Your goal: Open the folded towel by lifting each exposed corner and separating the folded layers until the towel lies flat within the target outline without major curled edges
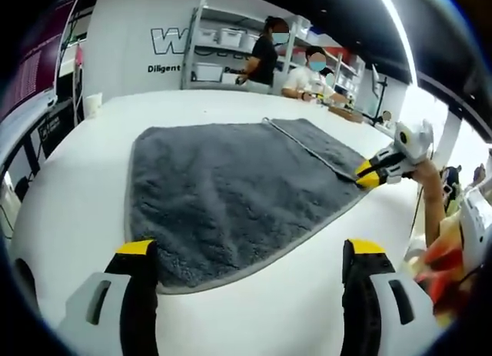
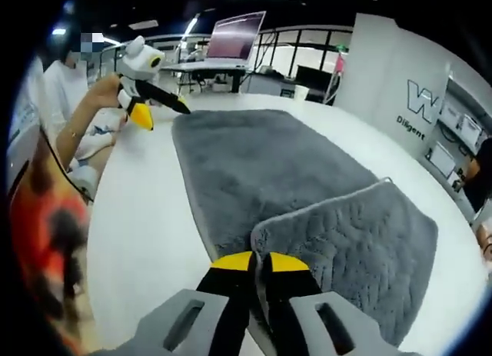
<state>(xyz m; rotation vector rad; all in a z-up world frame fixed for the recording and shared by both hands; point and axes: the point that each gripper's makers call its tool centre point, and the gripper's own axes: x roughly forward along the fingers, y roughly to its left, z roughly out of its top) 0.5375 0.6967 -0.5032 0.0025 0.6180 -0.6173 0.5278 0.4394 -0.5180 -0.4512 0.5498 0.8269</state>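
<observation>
Towel [image 1: 231, 194] on white table [image 1: 77, 210] — right gripper [image 2: 258, 257] fingers pinching corner, left gripper [image 1: 250, 252] fingers apart.

Both views face each other, low across the towel [image 1: 231, 194].

Left gripper [image 1: 254, 252] jaws stand apart above the white table [image 1: 69, 217], straddling the grey towel [image 1: 231, 191] near edge. Ahead and right, the right gripper [image 1: 367, 174] clamps the towel's folded-over flap [image 1: 319, 144].
</observation>
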